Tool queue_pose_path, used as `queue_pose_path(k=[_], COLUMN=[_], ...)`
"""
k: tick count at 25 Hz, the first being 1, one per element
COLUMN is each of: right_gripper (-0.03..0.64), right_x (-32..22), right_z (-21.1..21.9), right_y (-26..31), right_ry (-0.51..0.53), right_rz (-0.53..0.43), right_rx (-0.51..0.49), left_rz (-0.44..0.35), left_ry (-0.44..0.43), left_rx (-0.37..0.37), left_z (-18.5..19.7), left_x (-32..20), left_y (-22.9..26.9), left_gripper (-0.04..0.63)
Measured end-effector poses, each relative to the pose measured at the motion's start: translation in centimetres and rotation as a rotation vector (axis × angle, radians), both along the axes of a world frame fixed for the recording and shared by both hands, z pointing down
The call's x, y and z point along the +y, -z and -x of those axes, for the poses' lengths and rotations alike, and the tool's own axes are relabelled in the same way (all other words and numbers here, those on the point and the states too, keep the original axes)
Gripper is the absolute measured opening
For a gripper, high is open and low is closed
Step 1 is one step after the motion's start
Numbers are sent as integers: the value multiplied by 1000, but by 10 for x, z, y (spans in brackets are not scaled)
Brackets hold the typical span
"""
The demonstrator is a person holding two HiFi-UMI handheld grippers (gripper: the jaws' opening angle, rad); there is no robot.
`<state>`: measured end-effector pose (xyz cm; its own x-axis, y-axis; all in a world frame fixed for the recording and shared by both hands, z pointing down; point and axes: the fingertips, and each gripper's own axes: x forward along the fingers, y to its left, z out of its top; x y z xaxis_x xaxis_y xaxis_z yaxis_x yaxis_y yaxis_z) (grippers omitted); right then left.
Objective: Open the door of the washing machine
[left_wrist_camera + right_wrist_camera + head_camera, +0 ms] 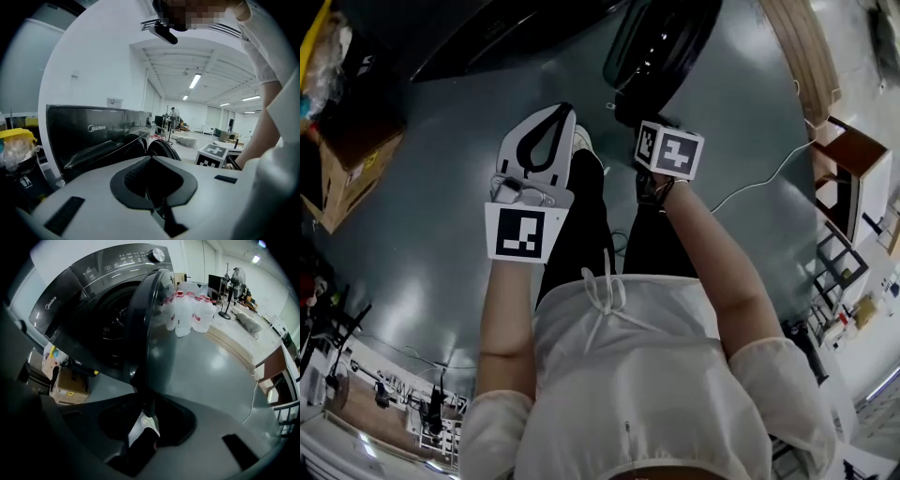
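Observation:
The dark washing machine stands at the top of the head view, its round door swung wide open. In the right gripper view the door shows edge-on in front of the open drum. My white left gripper points toward the machine with its jaws together and nothing between them. Its own view shows its tips meeting. My right gripper points steeply at the floor below the door, apart from it. Its marker cube hides its jaws from above. Its dark tips sit close together against the dark door.
A cardboard box sits on the floor left of the machine. Large water bottles stand beyond the door. A white cable runs across the grey floor toward a wooden cabinet. The person's legs and shoe are between the grippers.

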<state>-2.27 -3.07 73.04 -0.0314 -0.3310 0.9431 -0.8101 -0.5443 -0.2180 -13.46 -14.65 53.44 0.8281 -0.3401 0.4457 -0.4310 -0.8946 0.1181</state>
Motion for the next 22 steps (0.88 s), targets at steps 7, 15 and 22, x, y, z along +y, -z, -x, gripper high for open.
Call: queue_pose_path(k=[7, 15, 22], right_gripper=[95, 83, 77], right_x=[45, 90, 119], right_z=[-45, -105, -160], right_y=[1, 2, 1], right_ry=[41, 80, 155], right_rz=[-64, -49, -49], right_rx=[10, 61, 100], left_rz=[22, 30, 11], left_ry=[-97, -161, -172], left_rx=[-14, -16, -21], left_z=[-52, -107, -161], left_x=[48, 89, 105], left_y=[-3, 2, 2], left_gripper=[21, 21, 21])
